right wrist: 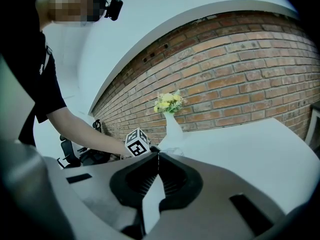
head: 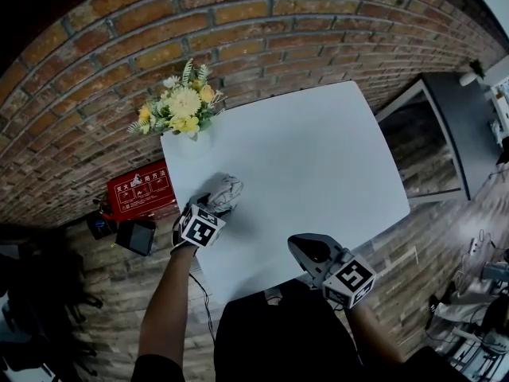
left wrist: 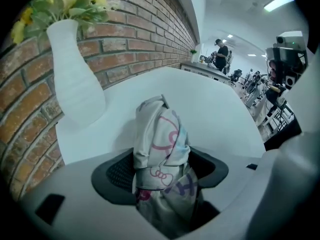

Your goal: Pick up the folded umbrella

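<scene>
The folded umbrella [head: 225, 191], pale fabric with pink and purple print, lies on the white table [head: 318, 157] near its left front corner. My left gripper [head: 208, 207] reaches steeply down over its near end. In the left gripper view the umbrella [left wrist: 162, 149] fills the gap of the left gripper [left wrist: 162, 170]. Its fabric lies against both pads, with no squeeze showing and the jaws wide. My right gripper [head: 306, 249] hovers over the table's front edge, apart from the umbrella. Its jaws meet at the tips, right gripper [right wrist: 159, 156] holding nothing.
A white vase of yellow flowers [head: 181, 106] stands at the table's far left corner against the brick wall, close behind the umbrella; the vase [left wrist: 75, 74] shows at left. A red box [head: 141, 189] and a black device [head: 135, 235] sit on the floor left of the table.
</scene>
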Demonstrator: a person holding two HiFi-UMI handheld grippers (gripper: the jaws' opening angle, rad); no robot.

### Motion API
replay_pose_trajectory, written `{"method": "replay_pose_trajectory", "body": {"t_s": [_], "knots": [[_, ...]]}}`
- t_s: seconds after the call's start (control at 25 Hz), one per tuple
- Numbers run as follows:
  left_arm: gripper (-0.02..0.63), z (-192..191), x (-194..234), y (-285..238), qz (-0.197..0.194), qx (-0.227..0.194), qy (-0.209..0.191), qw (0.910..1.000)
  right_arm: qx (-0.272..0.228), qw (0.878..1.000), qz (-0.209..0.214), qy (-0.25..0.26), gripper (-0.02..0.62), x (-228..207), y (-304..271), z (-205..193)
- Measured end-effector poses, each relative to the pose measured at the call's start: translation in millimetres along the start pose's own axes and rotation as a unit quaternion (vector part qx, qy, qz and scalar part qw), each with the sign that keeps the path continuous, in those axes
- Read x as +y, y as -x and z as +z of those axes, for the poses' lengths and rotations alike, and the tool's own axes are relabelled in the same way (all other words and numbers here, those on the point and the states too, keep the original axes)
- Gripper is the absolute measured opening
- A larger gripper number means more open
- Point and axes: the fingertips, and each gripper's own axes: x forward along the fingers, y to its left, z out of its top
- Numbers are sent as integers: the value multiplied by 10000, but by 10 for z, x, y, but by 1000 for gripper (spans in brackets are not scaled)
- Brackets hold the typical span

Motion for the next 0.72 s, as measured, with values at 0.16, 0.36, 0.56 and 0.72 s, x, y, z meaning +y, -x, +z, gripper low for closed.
{"method": "replay_pose_trajectory", "body": {"t_s": [0.16, 0.36, 0.56, 0.72], "knots": [[304, 9, -7, 28, 69, -25, 37, 10000, 106, 9999, 32, 8, 21, -14, 13, -54], [298, 22, -36, 77, 154, -201, 95, 9996, 89, 9999, 115, 68, 21, -22, -1, -71], [296, 51, -97, 195, 276, -295, 202, 9990, -9, 9997, 217, 129, 21, -33, 10, -23], [296, 113, -199, 310, 364, -426, 308, 9980, -55, 9995, 266, 172, 21, -52, 30, -1]]}}
